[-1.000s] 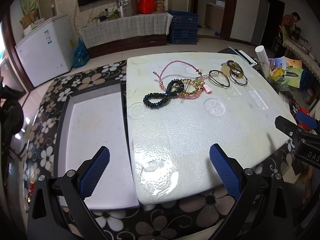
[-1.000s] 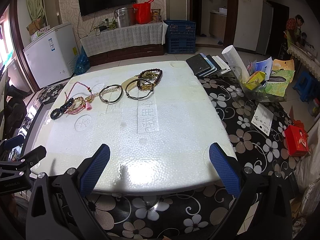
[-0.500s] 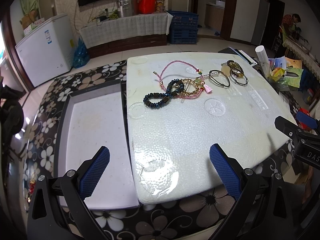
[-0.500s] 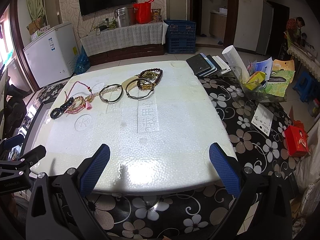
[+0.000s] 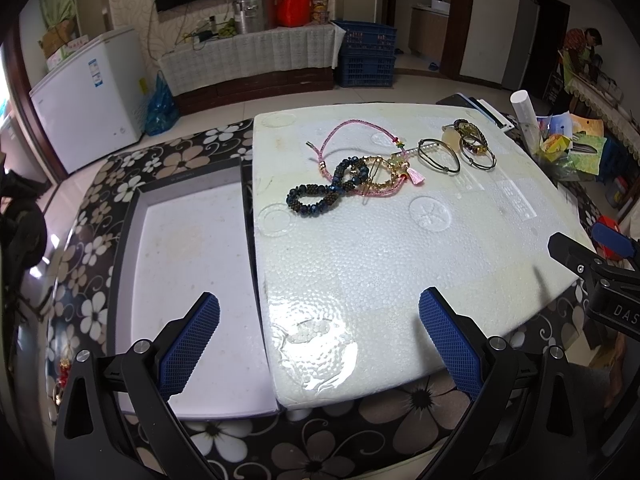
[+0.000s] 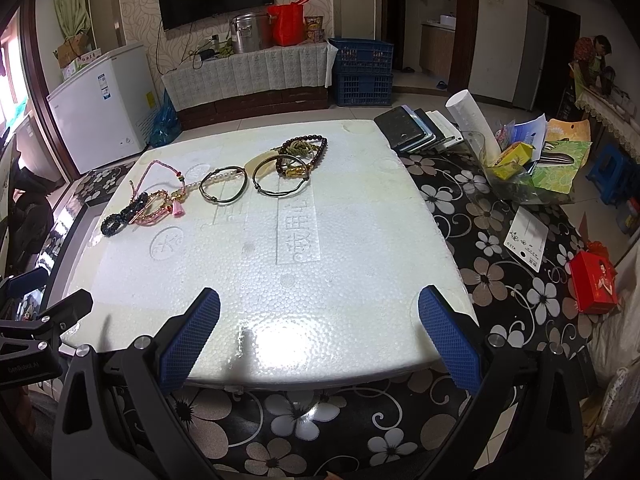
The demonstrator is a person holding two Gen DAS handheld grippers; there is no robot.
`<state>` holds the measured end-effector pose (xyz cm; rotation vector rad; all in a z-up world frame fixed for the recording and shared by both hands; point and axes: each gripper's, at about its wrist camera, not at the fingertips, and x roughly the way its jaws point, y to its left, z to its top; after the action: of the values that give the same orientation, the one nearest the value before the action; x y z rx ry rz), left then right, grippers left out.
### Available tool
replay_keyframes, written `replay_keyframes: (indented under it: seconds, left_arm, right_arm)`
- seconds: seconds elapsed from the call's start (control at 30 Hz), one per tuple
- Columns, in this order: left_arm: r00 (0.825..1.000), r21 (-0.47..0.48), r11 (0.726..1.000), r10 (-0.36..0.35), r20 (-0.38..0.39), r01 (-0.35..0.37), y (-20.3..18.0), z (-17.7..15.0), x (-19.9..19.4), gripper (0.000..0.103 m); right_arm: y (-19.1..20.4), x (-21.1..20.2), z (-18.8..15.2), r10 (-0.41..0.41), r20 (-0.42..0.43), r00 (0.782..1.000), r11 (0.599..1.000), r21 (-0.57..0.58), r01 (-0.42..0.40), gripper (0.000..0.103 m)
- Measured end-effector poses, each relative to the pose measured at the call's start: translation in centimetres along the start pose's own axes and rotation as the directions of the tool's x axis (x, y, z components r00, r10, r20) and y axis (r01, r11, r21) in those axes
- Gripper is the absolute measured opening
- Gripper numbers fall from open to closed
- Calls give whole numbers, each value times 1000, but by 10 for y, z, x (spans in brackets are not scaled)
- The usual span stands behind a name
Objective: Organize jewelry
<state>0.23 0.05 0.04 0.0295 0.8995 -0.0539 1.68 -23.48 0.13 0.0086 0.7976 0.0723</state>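
Jewelry (image 5: 372, 176) lay in a loose row along the far part of a white foam board (image 5: 400, 264), none of it sorted yet. Counted from the left: a dark beaded bracelet (image 5: 324, 194) twisted into a figure eight, tangled with a pink cord bracelet (image 5: 340, 136) and a gold-bead strand with a pink tassel (image 5: 414, 177); then a thin bangle with pearls (image 6: 223, 184); then a second bangle (image 6: 280, 178) overlapping a brown bead string (image 6: 310, 148) — possibly with a gold charm, though too small to tell for sure. Just beside the board's left edge sat a shallow dark-rimmed tray (image 5: 128, 216) with a pale lining, nothing in it.

Left gripper (image 5: 318, 344) hovered low at the near edge, straddling the seam between tray and board, jaws spread wide, holding nothing. Right gripper (image 6: 318, 344) likewise spread wide and empty, over the board's near edge, well apart from every piece.

Judged as the very start — approach not begun. Next move probably called for a reach forward to one piece, most sensibly a free bangle rather than the tangle, with a narrow pinch on a thin rim lying flat on soft foam.
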Motion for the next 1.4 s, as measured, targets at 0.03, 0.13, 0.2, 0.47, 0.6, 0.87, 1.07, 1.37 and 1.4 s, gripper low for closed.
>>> replay_keyframes:
  seconds: [0.03,0.13,0.2,0.47,0.6,0.87,1.07,1.37,1.4]
  left_arm:
    - [1000,0,1000,-10,4,10,3,1,-2,101]
    - [998,-6,1000,-10,55,11,14,11,-8,101]
    - [997,-8,1000,5,78,-4,22,20,-8,101]
    - [996,13,997,-76,43,75,40,49,22,101]
    - [994,24,996,-91,60,89,43,62,30,99]
    - [980,101,977,-193,47,187,40,69,32,95]
    - [976,177,962,-217,22,210,44,58,29,88]
    - [967,257,933,-256,-14,251,34,48,42,65]
    - [966,263,931,-258,-13,252,33,48,42,65]
  right_arm:
    - [0,0,0,1,3,1000,1000,3,-1,98]
    - [1,2,7,6,22,1000,1000,8,-6,98]
    - [3,4,14,8,36,999,1000,-8,-7,98]
    - [5,22,32,80,16,997,996,-45,-79,98]
    - [9,36,43,113,3,994,992,-64,-113,98]
    - [32,39,73,261,50,964,957,-143,-251,85]
    - [62,53,93,354,-1,935,914,-213,-346,66]
    - [114,81,101,402,-122,907,858,-294,-420,41]
    - [115,84,102,401,-134,906,860,-286,-423,36]
